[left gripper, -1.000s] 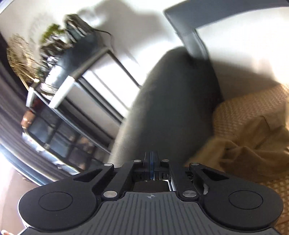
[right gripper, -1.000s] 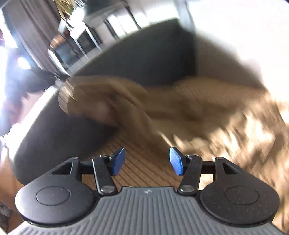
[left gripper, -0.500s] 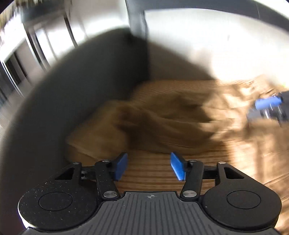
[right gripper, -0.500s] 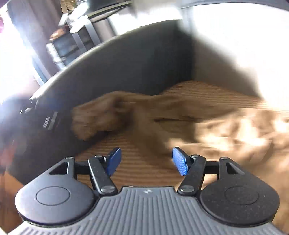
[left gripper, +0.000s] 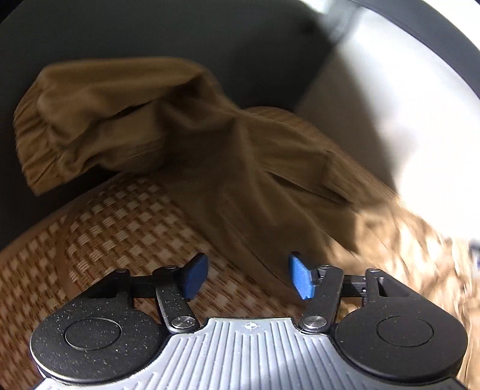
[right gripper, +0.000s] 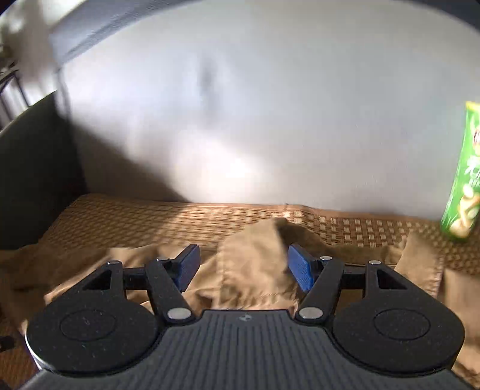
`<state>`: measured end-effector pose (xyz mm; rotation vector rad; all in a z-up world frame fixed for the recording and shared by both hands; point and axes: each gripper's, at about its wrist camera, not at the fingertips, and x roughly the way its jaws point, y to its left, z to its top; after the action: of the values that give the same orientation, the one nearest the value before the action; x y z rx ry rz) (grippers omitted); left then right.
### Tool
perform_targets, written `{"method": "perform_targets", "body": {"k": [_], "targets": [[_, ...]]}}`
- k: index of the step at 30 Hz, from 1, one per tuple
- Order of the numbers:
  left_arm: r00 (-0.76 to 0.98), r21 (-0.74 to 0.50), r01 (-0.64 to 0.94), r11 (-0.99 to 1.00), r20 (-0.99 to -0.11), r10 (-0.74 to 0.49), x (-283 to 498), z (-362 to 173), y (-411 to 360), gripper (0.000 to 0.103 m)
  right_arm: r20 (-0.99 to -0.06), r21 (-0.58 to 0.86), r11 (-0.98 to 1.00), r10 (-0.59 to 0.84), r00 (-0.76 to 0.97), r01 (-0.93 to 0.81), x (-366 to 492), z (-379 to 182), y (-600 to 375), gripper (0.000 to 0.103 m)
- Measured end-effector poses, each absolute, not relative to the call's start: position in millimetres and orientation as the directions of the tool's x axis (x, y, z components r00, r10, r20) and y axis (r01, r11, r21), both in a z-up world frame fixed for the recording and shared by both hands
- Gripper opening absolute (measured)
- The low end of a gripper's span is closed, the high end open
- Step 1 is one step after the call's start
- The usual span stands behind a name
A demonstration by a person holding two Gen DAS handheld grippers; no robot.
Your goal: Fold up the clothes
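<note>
A brown garment with an elastic waistband [left gripper: 156,126] lies crumpled on a woven mat [left gripper: 120,228], its waistband end draped up against the dark sofa arm at the left. My left gripper [left gripper: 246,277] is open and empty, just in front of the garment's near edge. In the right wrist view the same garment [right gripper: 255,270] lies rumpled on the mat [right gripper: 150,219]. My right gripper [right gripper: 243,267] is open, low over a raised fold of the cloth, which shows between the blue pads [right gripper: 300,270].
A dark sofa arm [left gripper: 150,27] rises at the left and a pale grey backrest [right gripper: 255,120] behind the mat. A green cylindrical snack can [right gripper: 463,177] stands at the right edge against the backrest.
My left gripper opened and swung from the room toward the garment, now close to it. My right gripper swung right toward the backrest and dropped low over the cloth. The garment's waistband end now rests on the sofa arm.
</note>
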<state>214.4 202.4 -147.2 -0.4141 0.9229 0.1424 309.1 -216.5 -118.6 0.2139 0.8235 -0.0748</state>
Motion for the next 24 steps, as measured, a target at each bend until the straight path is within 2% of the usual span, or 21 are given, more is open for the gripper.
{"method": "perform_targets", "body": {"k": [3, 7, 8, 9, 10, 11, 12, 13, 17, 21, 22, 23, 24], "targets": [[0.625, -0.327, -0.324, 0.888, -0.778, -0.058, 223, -150, 204, 0.074, -0.733, 0.182, 0.965, 0.005, 0.680, 0.189, 318, -138, -225, 0.070], [0.605, -0.234, -0.359, 0.904, -0.795, 0.034, 240, -155, 188, 0.076, -0.736, 0.264, 0.943, 0.061, 0.674, 0.203, 334, -153, -226, 0.070], [0.607, -0.212, -0.372, 0.904, -0.792, 0.064, 241, -155, 186, 0.070, -0.744, 0.256, 0.946, 0.060, 0.665, 0.201, 338, -156, -224, 0.070], [0.609, -0.192, -0.386, 0.902, -0.787, 0.093, 242, -155, 183, 0.055, -0.752, 0.241, 0.950, 0.056, 0.657, 0.196, 341, -158, -222, 0.069], [0.611, -0.171, -0.400, 0.900, -0.782, 0.123, 242, -155, 181, 0.022, -0.760, 0.227, 0.955, 0.051, 0.648, 0.191, 344, -161, -220, 0.067], [0.613, -0.156, -0.415, 0.897, -0.776, 0.148, 243, -155, 181, 0.016, -0.762, 0.221, 0.958, 0.053, 0.645, 0.183, 346, -161, -218, 0.046], [0.618, -0.165, -0.427, 0.889, -0.771, 0.153, 243, -157, 182, 0.014, -0.762, 0.219, 0.960, 0.057, 0.645, 0.173, 348, -161, -217, 0.035], [0.622, -0.162, -0.436, 0.885, -0.765, 0.166, 244, -160, 182, 0.012, -0.762, 0.217, 0.962, 0.062, 0.645, 0.164, 350, -161, -216, 0.029], [0.637, -0.104, -0.439, 0.892, -0.737, 0.227, 245, -168, 174, 0.011, -0.781, 0.236, 0.934, 0.018, 0.624, 0.268, 355, -174, -230, 0.027], [0.639, -0.051, -0.396, 0.917, -0.732, 0.236, 243, -167, 166, 0.017, -0.800, 0.216, 0.926, -0.013, 0.599, 0.308, 356, -196, -232, 0.040], [0.636, -0.050, -0.375, 0.926, -0.741, 0.217, 242, -164, 168, 0.025, -0.804, 0.199, 0.928, -0.029, 0.594, 0.315, 356, -193, -232, 0.051], [0.639, -0.051, -0.360, 0.931, -0.741, 0.207, 236, -158, 170, 0.033, -0.800, 0.185, 0.923, -0.058, 0.597, 0.337, 354, -186, -233, 0.058], [0.655, -0.056, -0.343, 0.938, -0.729, 0.196, 227, -152, 173, 0.037, -0.783, 0.178, 0.921, -0.081, 0.616, 0.348, 349, -174, -232, 0.063]]}}
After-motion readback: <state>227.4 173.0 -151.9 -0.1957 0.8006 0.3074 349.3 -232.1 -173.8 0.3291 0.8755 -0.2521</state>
